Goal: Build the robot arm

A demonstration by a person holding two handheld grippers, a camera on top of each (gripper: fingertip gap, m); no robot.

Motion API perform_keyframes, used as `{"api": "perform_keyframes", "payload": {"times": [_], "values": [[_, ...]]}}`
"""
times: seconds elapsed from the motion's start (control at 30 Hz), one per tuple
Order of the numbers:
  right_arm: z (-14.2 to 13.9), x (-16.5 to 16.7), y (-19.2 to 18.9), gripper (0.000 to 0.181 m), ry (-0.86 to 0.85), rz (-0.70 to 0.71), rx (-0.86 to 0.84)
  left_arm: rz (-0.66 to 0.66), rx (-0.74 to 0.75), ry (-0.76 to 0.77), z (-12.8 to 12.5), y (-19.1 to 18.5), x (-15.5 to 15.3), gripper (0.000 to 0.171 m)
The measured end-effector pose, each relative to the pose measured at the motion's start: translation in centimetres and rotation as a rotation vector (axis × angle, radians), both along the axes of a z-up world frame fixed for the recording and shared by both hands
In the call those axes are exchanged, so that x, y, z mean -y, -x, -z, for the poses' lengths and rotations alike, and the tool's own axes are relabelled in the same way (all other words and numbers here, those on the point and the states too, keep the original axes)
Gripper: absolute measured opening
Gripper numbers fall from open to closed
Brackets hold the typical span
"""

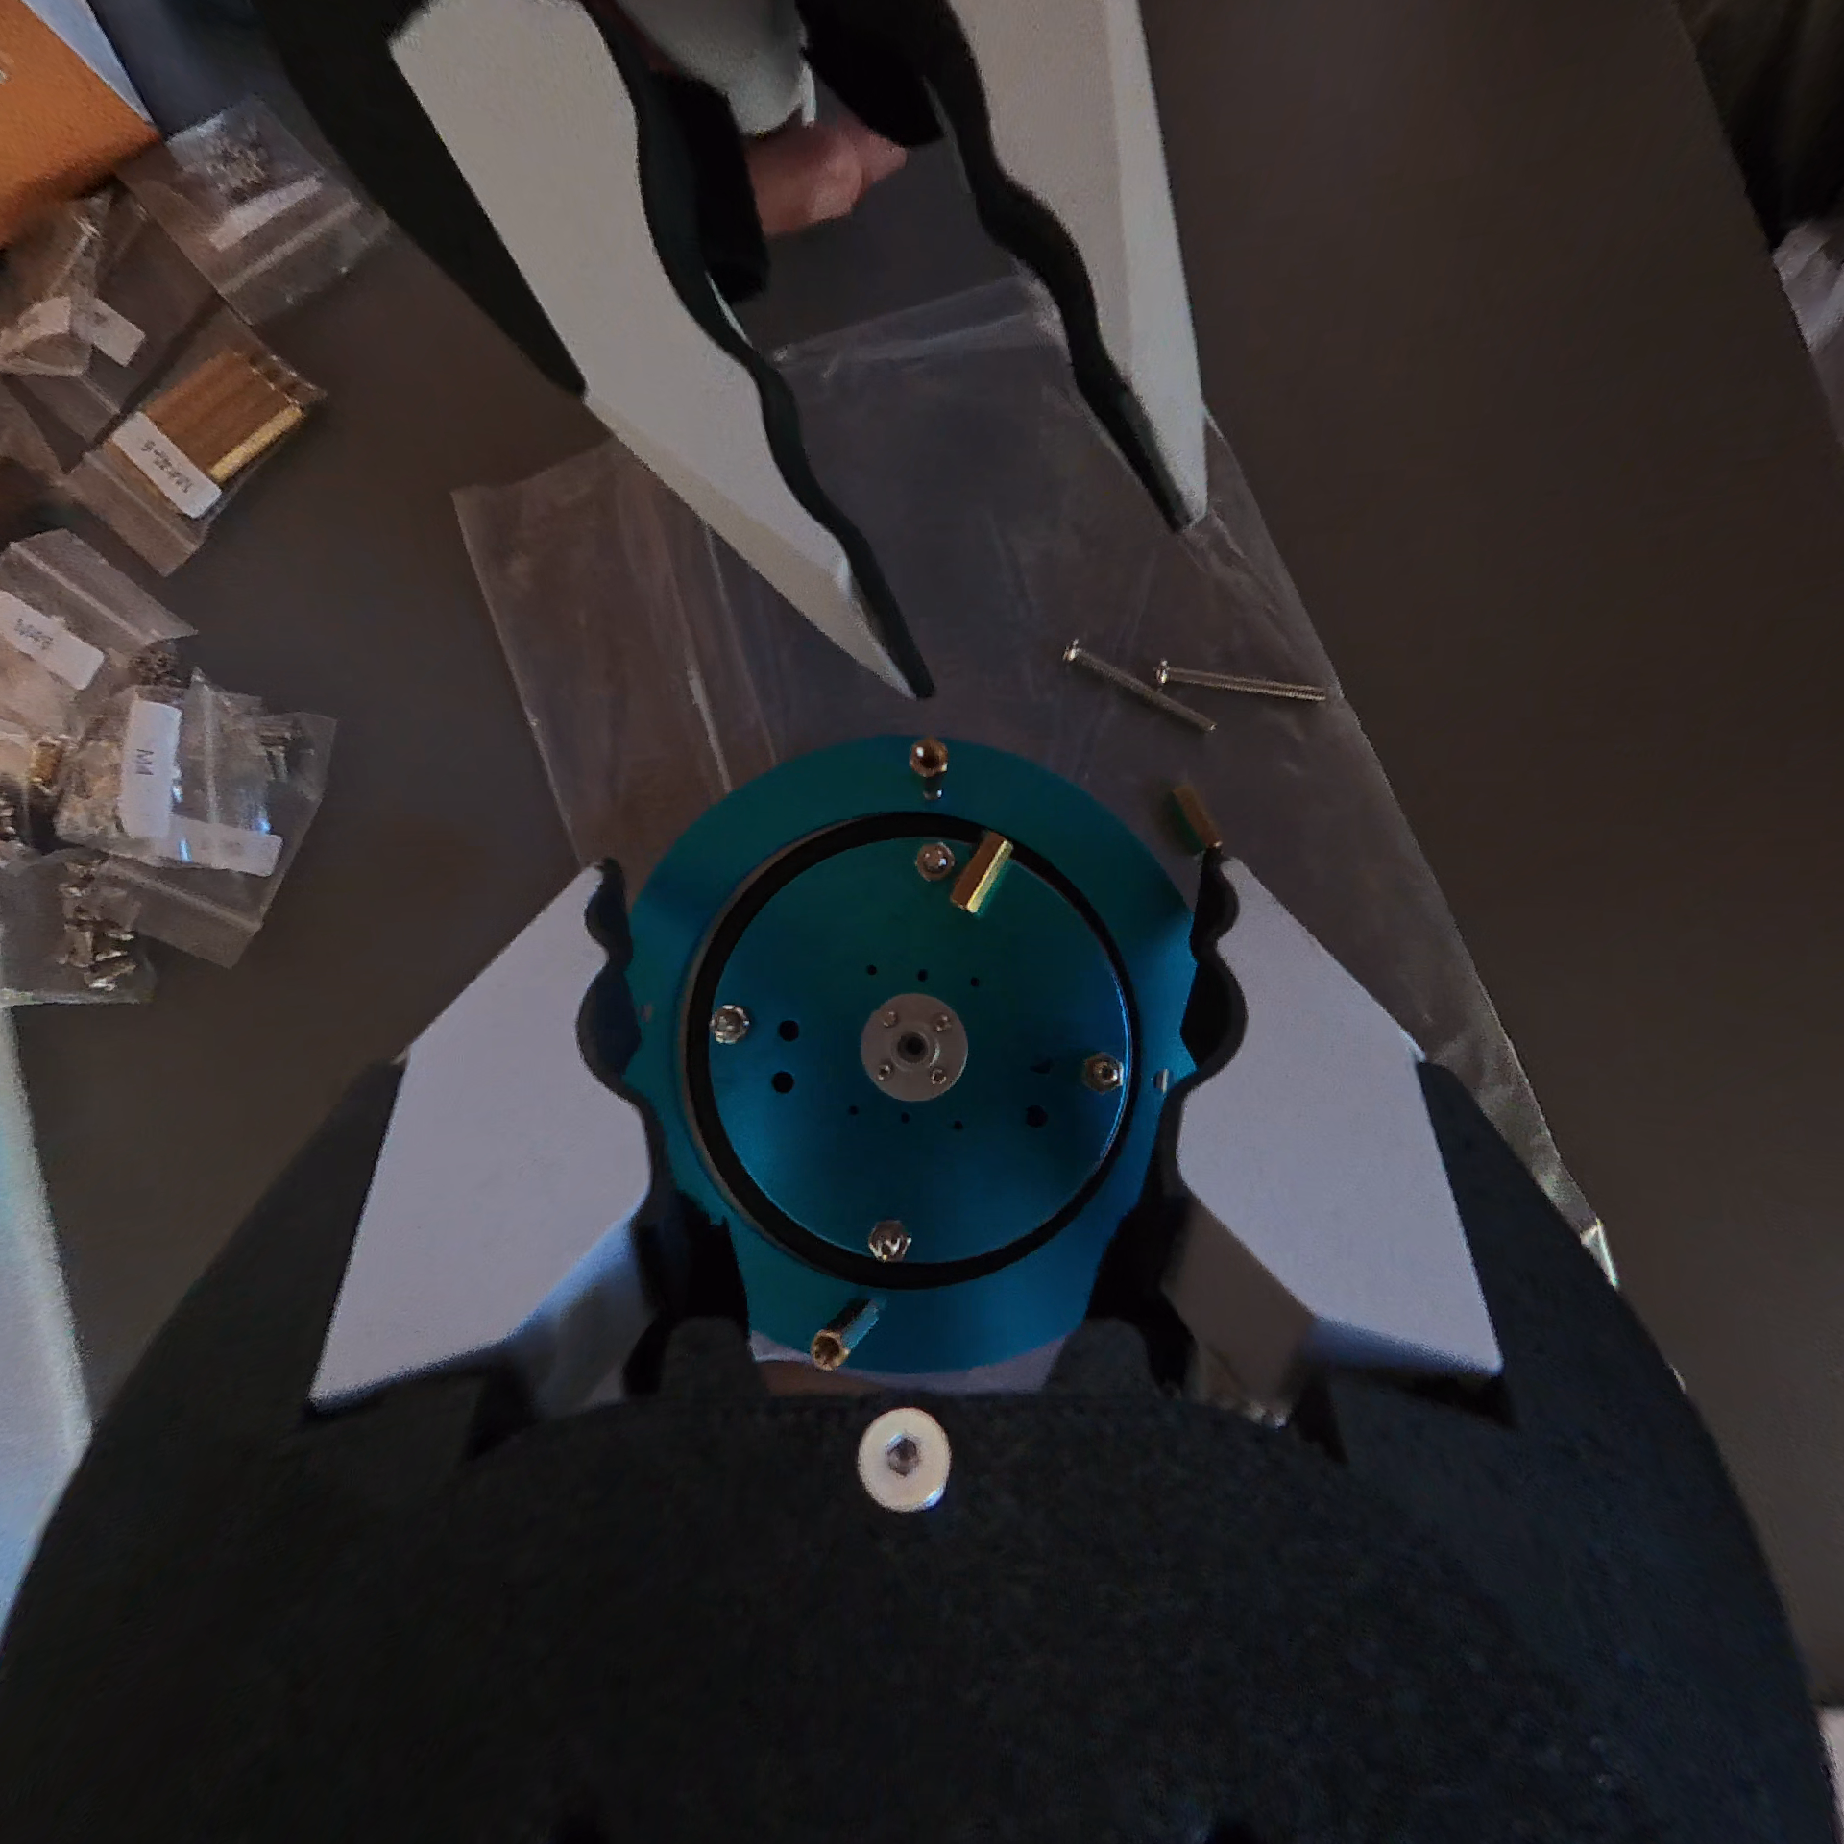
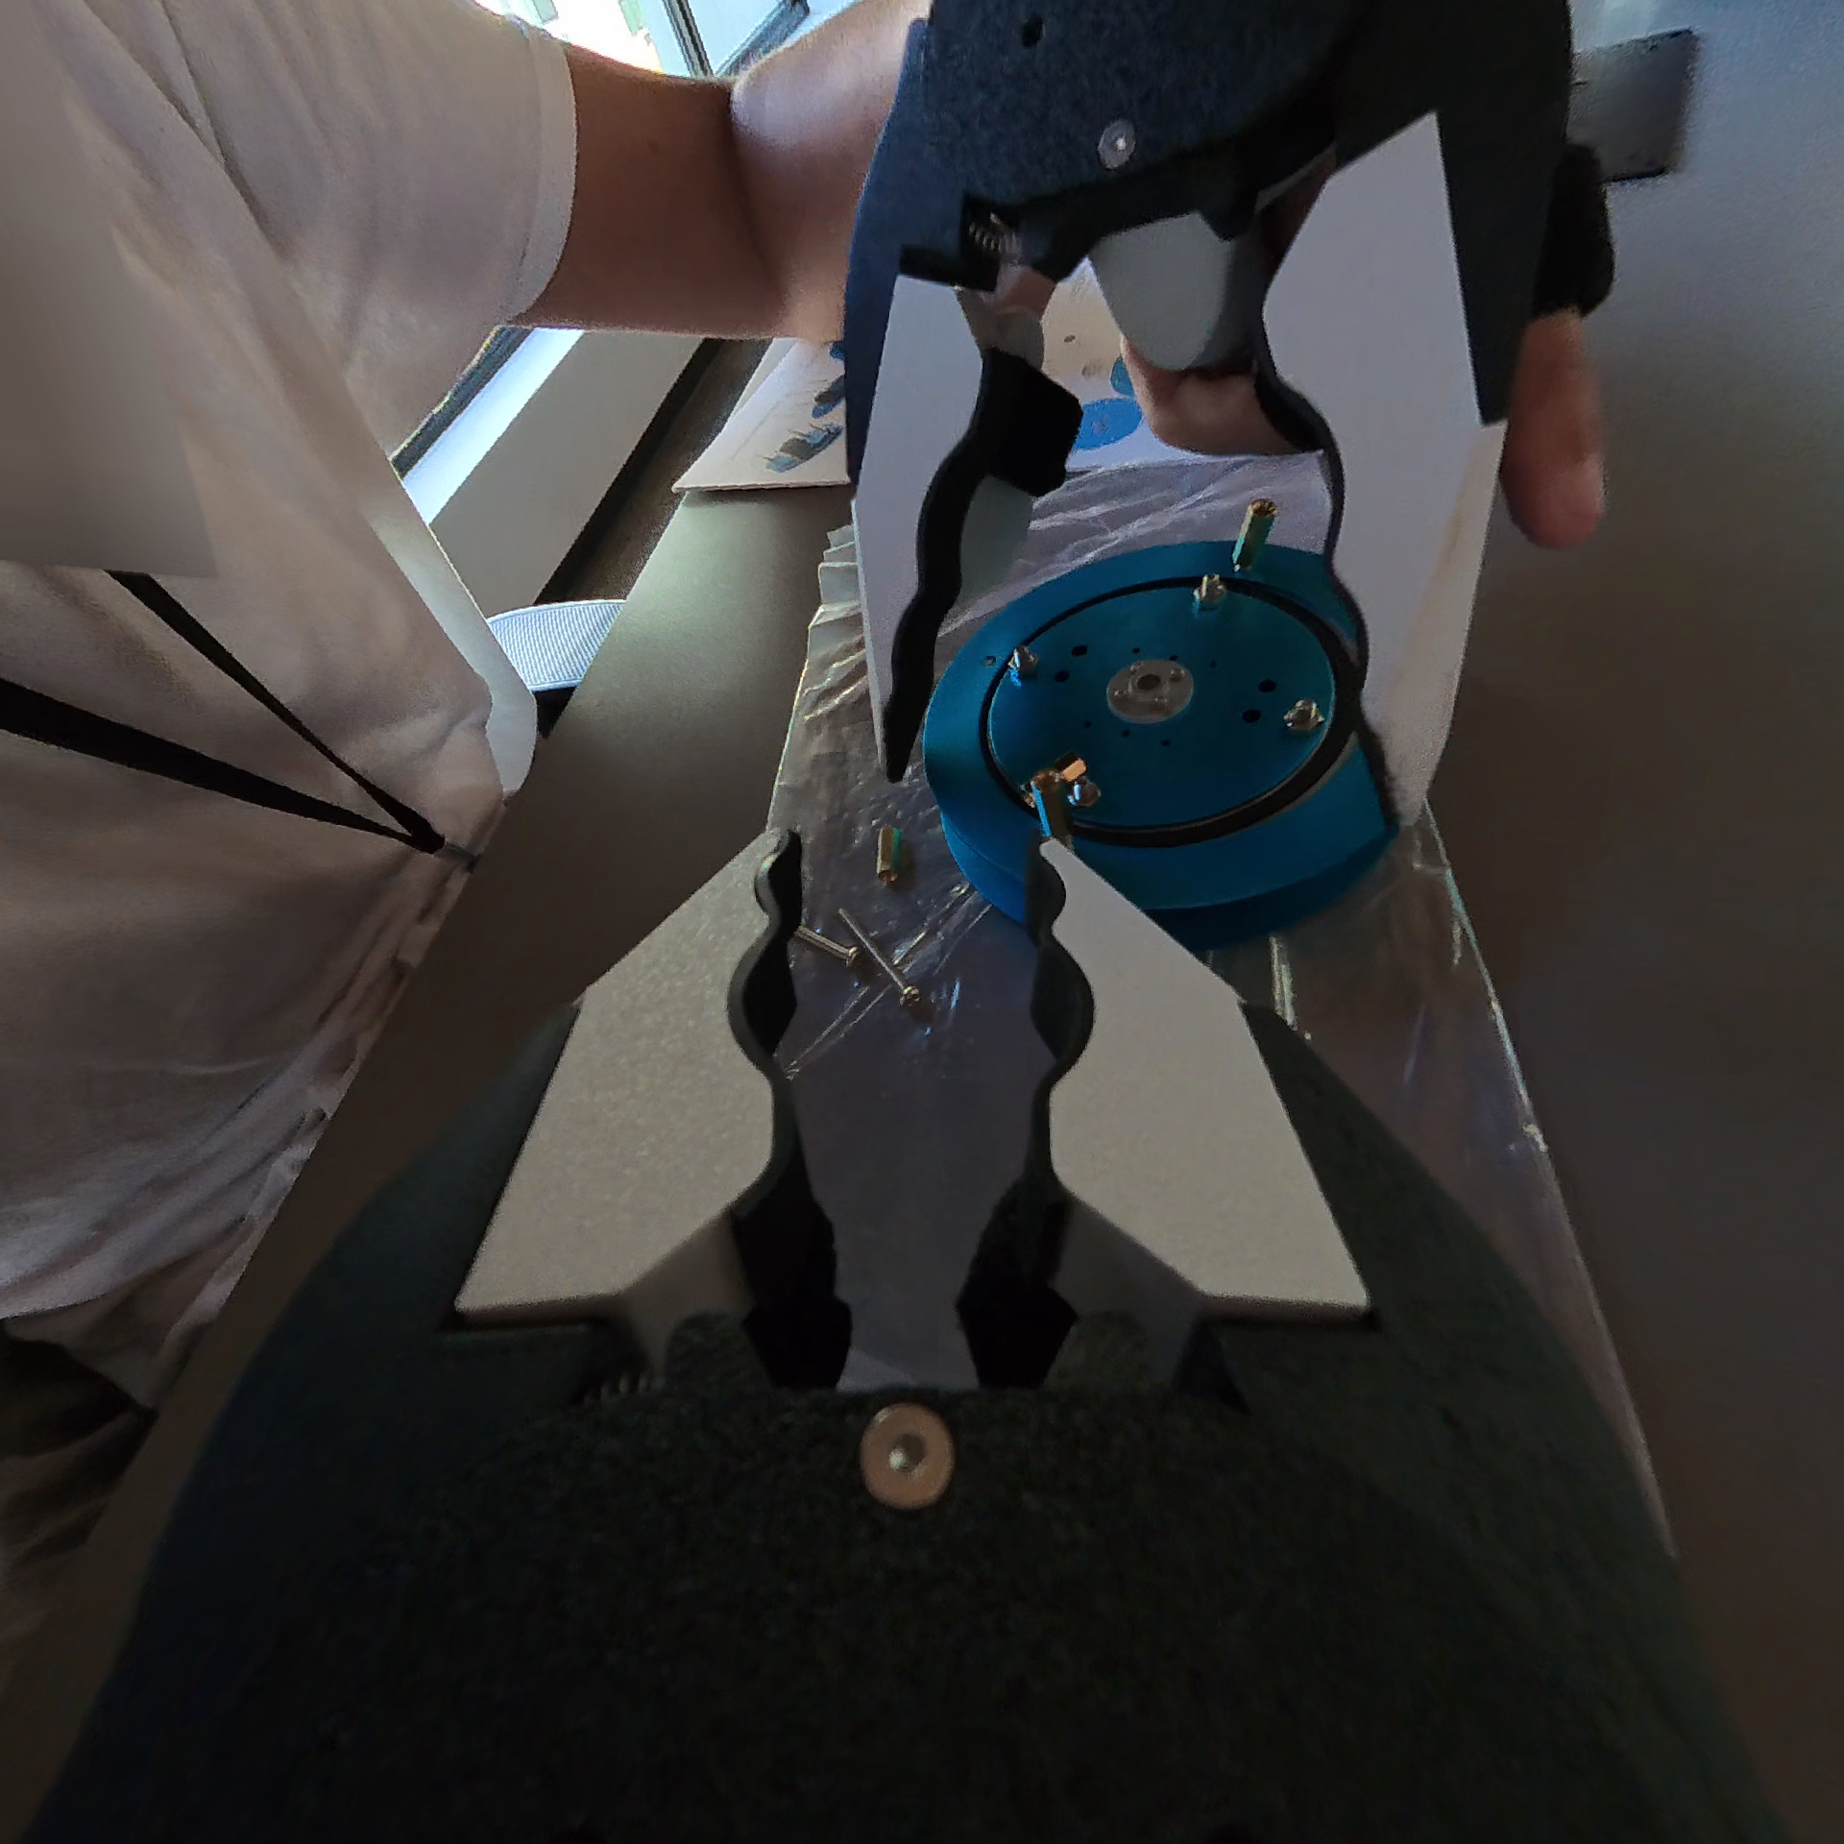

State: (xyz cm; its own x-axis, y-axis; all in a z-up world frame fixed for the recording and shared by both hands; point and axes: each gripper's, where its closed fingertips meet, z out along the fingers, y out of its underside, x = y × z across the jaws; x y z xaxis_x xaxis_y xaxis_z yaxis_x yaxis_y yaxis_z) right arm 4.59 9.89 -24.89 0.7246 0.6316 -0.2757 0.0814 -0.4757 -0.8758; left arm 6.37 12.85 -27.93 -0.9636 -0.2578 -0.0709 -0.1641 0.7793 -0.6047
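My left gripper [image 1: 910,876] is shut on a blue round metal disc [image 1: 918,1128], with its pads against the disc's left and right edges. The disc has a black ring, a silver hub and several small nuts. One brass standoff [image 1: 983,871] lies loose on it, and others stand at its rim [image 1: 928,755]. My right gripper [image 2: 913,846] is open and empty just above the clear plastic sheet [image 2: 898,1118]. Its fingertips are beside a loose brass standoff [image 2: 891,858] and close to the disc's near edge [image 2: 1177,888]. It also shows in the left wrist view [image 1: 1048,604].
Two long screws [image 1: 1187,684] lie on the plastic sheet near a loose standoff [image 1: 1194,813]. Several small bags of hardware [image 1: 150,619] lie on the dark table at the left. A person in a white shirt [image 2: 200,499] stands close. A printed sheet [image 2: 778,429] lies beyond the disc. About 5 cm separates my left fingertips from my right.
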Motion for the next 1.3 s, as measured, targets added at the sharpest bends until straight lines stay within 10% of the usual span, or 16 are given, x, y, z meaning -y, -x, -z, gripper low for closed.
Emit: {"api": "perform_keyframes", "payload": {"times": [1.3], "values": [[0.1,-2.1,0.8,0.054,0.008,0.044,0.054,-0.058,-0.008,0.031,0.7,-0.2,0.0,0.113]]}}
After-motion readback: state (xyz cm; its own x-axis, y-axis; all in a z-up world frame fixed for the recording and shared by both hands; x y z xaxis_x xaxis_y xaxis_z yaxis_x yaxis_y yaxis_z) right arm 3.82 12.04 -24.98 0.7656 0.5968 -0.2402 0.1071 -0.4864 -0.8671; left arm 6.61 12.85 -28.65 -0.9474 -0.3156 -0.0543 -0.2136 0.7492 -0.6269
